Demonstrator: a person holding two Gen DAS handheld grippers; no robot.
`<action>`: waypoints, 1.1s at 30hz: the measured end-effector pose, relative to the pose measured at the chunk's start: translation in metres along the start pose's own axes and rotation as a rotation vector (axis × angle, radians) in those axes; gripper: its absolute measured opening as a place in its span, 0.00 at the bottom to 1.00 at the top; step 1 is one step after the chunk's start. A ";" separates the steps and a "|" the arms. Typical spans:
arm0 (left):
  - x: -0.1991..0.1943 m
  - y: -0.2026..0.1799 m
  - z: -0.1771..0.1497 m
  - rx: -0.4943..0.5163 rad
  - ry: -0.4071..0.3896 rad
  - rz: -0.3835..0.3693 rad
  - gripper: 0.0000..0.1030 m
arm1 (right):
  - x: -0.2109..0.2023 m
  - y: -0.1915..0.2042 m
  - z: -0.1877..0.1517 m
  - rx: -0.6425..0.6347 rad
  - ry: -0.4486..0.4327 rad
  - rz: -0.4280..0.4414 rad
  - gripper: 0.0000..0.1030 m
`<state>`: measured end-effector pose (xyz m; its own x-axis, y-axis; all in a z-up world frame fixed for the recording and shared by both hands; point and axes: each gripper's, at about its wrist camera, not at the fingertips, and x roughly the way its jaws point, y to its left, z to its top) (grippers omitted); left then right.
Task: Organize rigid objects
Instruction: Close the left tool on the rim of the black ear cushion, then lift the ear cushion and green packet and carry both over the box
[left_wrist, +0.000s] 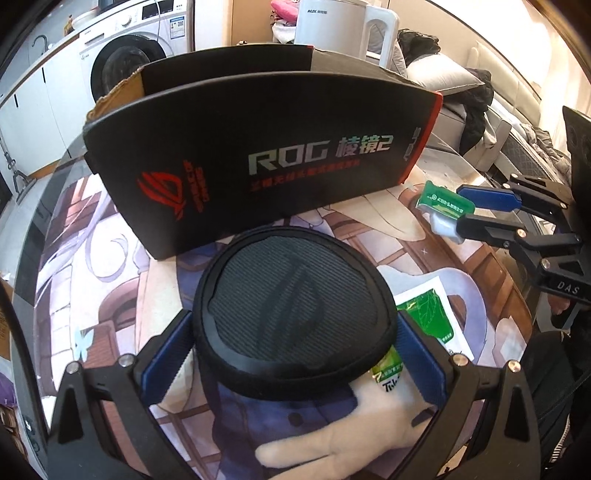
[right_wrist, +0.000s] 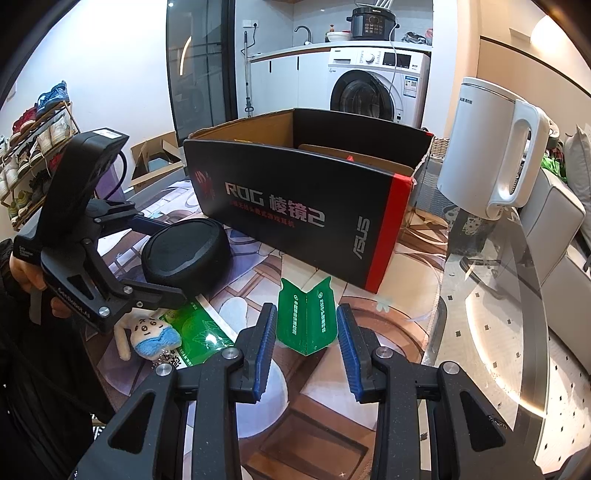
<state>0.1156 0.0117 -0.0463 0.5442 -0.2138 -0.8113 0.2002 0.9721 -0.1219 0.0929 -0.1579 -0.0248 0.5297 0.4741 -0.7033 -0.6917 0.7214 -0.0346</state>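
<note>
The left gripper (left_wrist: 295, 332) is clamped on a round black headphone case (left_wrist: 295, 302), its blue pads pressed to either side of the rim; the right wrist view shows that case (right_wrist: 186, 254) lifted clear of the tabletop (right_wrist: 491, 354), which the left wrist view alone does not settle. The right gripper (right_wrist: 306, 339) has its jaws closed on a small green folded packet (right_wrist: 308, 317); the left wrist view adds that a white object (left_wrist: 445, 225) sits under the green wrap at the same grip, hidden from the right camera. The open black ROG box (right_wrist: 295, 206) stands on the tabletop just behind both held items. Only the right wrist view looks into it: brown cardboard flaps are visible inside, and the rest of the interior cannot be made out. Beneath the case lie a green-and-white sachet (left_wrist: 432, 317) and a cream plush toy (left_wrist: 347, 439); the right wrist view shows the toy's face and blue front (right_wrist: 151, 332), the left only its limbs. A white kettle (right_wrist: 491, 147) stands to the right of the box. A hand (right_wrist: 26, 273) grips the left tool, seen from the right camera only.
</note>
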 end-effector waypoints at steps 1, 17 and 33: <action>0.000 0.000 0.001 -0.001 0.000 0.000 1.00 | 0.000 0.000 0.000 -0.001 -0.002 0.000 0.32; -0.015 0.000 -0.004 0.011 -0.074 0.062 0.90 | -0.003 -0.001 0.000 -0.005 -0.007 -0.003 0.32; -0.044 -0.007 -0.003 0.019 -0.150 0.101 0.89 | -0.029 0.003 0.008 -0.029 -0.036 -0.028 0.32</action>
<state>0.0882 0.0142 -0.0111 0.6773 -0.1286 -0.7244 0.1528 0.9877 -0.0325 0.0798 -0.1658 0.0015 0.5658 0.4722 -0.6759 -0.6902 0.7198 -0.0749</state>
